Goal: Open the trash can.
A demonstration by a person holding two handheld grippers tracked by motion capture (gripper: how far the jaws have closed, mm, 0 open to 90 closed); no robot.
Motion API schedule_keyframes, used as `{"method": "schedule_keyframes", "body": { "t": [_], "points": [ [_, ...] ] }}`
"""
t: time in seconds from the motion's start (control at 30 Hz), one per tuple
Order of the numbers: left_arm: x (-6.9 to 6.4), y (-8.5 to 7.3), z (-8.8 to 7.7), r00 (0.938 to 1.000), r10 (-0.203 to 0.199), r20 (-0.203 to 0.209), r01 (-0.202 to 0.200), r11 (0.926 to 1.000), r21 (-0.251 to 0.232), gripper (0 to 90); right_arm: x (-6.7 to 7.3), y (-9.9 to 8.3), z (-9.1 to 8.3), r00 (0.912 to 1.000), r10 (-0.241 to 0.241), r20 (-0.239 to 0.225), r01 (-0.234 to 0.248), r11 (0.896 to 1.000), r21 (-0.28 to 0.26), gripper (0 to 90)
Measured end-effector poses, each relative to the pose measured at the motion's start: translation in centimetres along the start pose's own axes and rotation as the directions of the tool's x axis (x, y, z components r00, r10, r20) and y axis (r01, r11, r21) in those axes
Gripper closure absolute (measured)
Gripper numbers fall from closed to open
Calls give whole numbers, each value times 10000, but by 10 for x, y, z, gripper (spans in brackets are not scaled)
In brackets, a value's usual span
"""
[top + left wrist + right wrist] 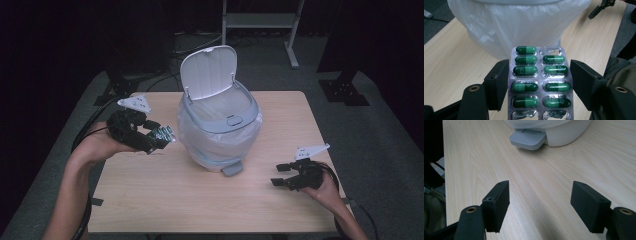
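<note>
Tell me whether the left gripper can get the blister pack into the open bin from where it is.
Probably yes. The left gripper holds the blister pack beside the bin, whose lid stands open, with nothing between them; it would have to rise above the rim.

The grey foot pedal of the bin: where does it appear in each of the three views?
High view: the pedal is at the bin's base, centre.
Left gripper view: not in it; the bin's liner bag shows.
Right gripper view: top centre.
Shared landmark: the white bin.
</note>
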State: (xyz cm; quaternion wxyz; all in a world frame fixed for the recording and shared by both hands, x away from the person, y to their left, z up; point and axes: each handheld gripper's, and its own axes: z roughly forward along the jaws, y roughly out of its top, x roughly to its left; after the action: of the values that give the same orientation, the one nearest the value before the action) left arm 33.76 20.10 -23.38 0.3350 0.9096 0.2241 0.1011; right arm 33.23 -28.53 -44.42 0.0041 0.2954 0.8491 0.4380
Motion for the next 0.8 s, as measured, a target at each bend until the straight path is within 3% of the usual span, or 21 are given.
{"method": "schedule_keyframes", "body": {
  "t": [0.8],
  "points": [
    [-6, 53, -12, 9976, 693, 90, -694, 9975, 158, 335, -3, -1, -3, 10000, 30, -20, -31, 9999, -103, 303]
  ]
}}
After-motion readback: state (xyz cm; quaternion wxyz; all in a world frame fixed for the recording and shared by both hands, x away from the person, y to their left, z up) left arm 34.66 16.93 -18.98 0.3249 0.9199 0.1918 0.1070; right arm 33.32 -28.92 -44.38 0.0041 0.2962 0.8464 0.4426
